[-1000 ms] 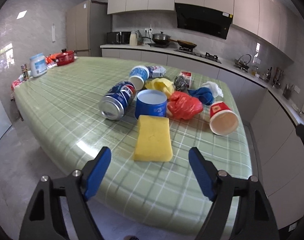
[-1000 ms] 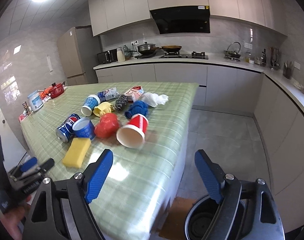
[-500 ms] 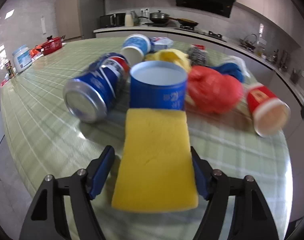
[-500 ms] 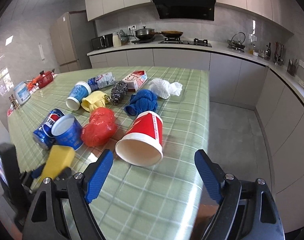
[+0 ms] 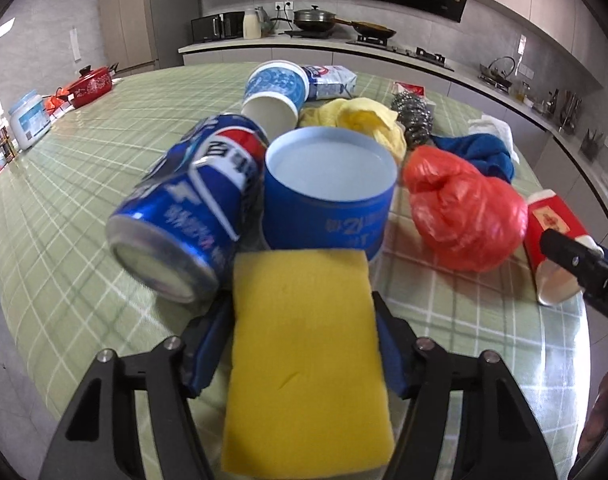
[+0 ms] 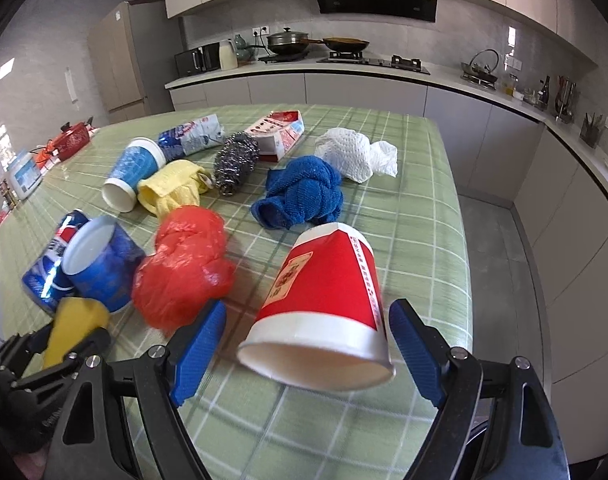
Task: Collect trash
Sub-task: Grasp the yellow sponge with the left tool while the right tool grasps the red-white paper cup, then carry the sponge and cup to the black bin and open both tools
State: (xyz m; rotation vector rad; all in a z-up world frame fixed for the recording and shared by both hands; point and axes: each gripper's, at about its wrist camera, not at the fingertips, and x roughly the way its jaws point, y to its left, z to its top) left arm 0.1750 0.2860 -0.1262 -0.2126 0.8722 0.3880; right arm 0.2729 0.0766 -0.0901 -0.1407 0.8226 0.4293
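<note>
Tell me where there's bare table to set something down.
Bare cloth runs along the table's right edge, beside the paper towel and red cup. It is crowded from the Pepsi can to the blue rag.

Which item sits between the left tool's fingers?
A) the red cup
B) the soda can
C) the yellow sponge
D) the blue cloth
C: in the left wrist view the sponge fills the gap of the left tool, both blue pads against its sides; the can lies beside it.
</note>
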